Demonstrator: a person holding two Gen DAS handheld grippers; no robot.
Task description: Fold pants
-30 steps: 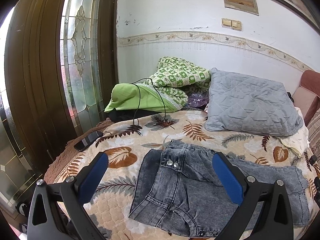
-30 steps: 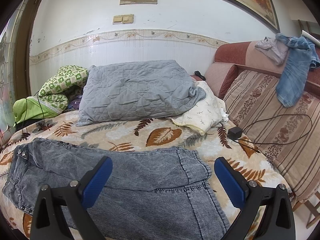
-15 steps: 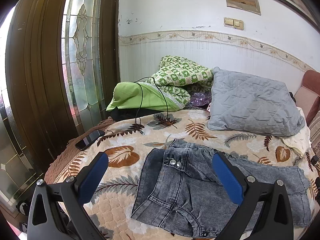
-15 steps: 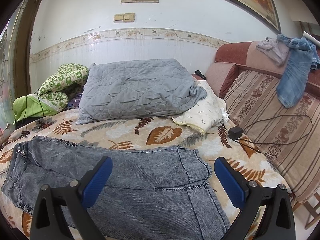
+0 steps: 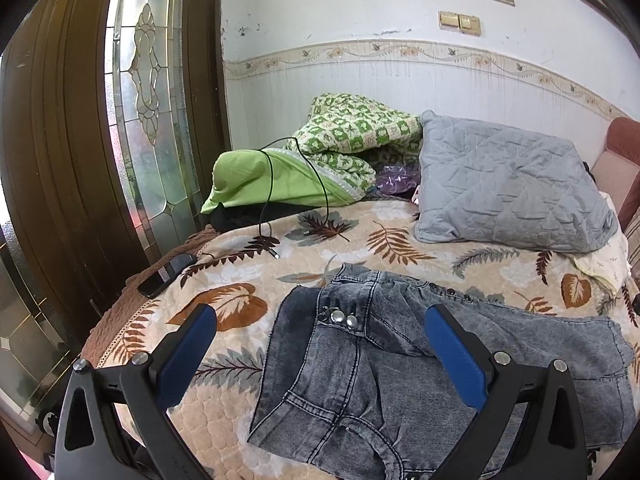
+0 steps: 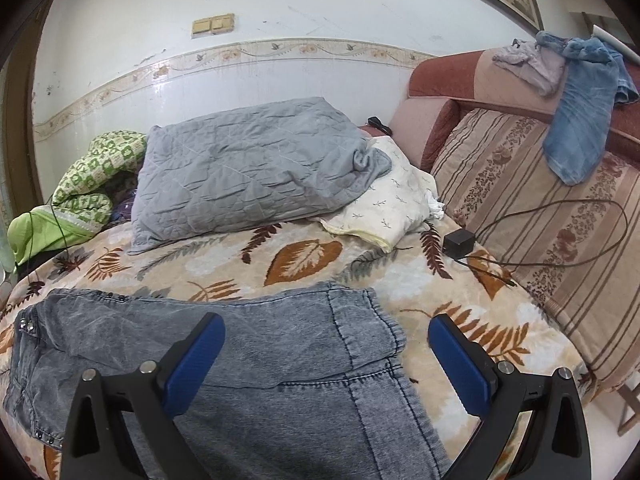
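Grey washed denim pants (image 5: 400, 364) lie flat on a leaf-patterned bedspread (image 5: 240, 308), waistband with metal buttons at the left, legs running right. My left gripper (image 5: 320, 332) hovers open above the waist end, nothing between its blue pads. In the right wrist view the same pants (image 6: 256, 344) show their leg hems, one leg lying over the other. My right gripper (image 6: 326, 340) hangs open above the hem end, holding nothing.
A grey quilted pillow (image 6: 248, 172), a white pillow (image 6: 384, 204) and a green blanket (image 5: 340, 148) sit at the back. A phone (image 5: 166, 274) lies near the left edge. A charger with cable (image 6: 458, 242) rests by the striped cushion (image 6: 540, 216).
Both grippers have drifted slightly lower and closer over the pants, still open. The pants have not moved.
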